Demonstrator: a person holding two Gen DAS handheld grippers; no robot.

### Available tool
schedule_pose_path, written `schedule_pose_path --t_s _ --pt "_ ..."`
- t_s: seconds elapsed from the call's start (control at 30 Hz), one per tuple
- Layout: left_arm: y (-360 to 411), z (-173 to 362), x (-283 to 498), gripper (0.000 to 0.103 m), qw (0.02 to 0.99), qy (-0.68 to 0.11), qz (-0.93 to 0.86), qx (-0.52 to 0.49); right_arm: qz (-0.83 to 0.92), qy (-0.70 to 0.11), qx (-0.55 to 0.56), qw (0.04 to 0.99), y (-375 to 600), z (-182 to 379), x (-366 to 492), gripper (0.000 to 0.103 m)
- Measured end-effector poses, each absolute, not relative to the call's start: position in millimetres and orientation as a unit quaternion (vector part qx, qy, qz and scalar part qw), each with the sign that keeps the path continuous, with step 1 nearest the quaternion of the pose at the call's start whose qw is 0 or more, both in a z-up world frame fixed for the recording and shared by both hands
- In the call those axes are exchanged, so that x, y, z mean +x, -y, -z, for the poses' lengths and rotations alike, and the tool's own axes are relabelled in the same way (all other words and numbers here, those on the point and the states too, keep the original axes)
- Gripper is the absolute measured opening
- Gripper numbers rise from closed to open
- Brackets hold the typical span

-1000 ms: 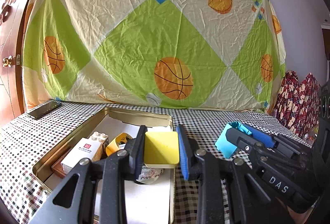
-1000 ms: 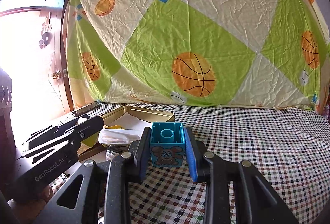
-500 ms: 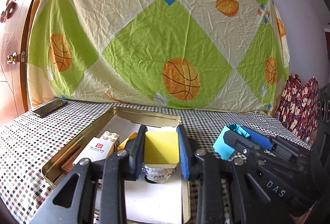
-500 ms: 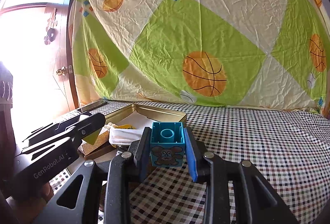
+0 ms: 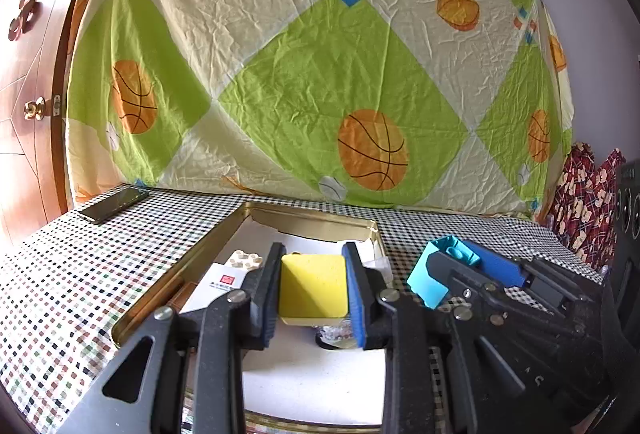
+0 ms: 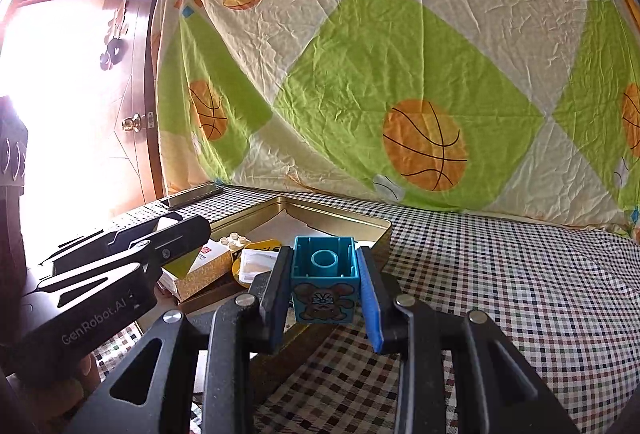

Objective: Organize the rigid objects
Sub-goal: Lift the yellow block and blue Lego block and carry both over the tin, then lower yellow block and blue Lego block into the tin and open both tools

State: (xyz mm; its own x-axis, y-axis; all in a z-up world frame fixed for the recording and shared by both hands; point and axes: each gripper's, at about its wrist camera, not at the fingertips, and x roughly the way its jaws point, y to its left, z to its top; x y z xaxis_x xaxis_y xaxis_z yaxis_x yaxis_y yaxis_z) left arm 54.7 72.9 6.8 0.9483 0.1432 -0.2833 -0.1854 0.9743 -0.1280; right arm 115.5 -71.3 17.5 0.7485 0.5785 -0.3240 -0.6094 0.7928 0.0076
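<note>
My left gripper (image 5: 313, 288) is shut on a yellow block (image 5: 313, 292), held above the near half of a gold metal tin (image 5: 320, 220) lined with white paper. My right gripper (image 6: 324, 288) is shut on a blue toy brick (image 6: 323, 284) with a brown bear picture, hollow side up, held near the tin's (image 6: 352, 220) right front corner. In the left wrist view the right gripper (image 5: 444, 270) and blue brick (image 5: 430, 280) appear at right. The left gripper's body (image 6: 120, 258) crosses the right wrist view at left.
Inside the tin lie a white box with a red mark (image 5: 218, 286), a cream studded brick (image 5: 244, 259), a yellow tape roll (image 6: 264, 248) and a clear packet (image 6: 258, 262). A dark phone (image 5: 114, 204) rests on the checkered tablecloth (image 6: 500, 294) at far left. A patterned sheet (image 5: 320, 74) hangs behind.
Both grippers have shifted a little across the table, the tin and backdrop sliding rightward in both views. Each still holds its block as before.
</note>
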Motion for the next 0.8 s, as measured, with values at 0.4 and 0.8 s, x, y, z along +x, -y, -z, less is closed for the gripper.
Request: schedule_pose_path --t_s 0.4,0.8 --pt "-105 -7 60 0.027 0.977 -0.161 -0.115 -0.076 -0.34 -0.156 -0.055 0.926 46 -39 125 0.034" --pt "-129 -10 75 0.027 0.97 -0.203 -0.124 -0.057 -0.362 -0.201 -0.065 0.908 14 -39 143 0.034"
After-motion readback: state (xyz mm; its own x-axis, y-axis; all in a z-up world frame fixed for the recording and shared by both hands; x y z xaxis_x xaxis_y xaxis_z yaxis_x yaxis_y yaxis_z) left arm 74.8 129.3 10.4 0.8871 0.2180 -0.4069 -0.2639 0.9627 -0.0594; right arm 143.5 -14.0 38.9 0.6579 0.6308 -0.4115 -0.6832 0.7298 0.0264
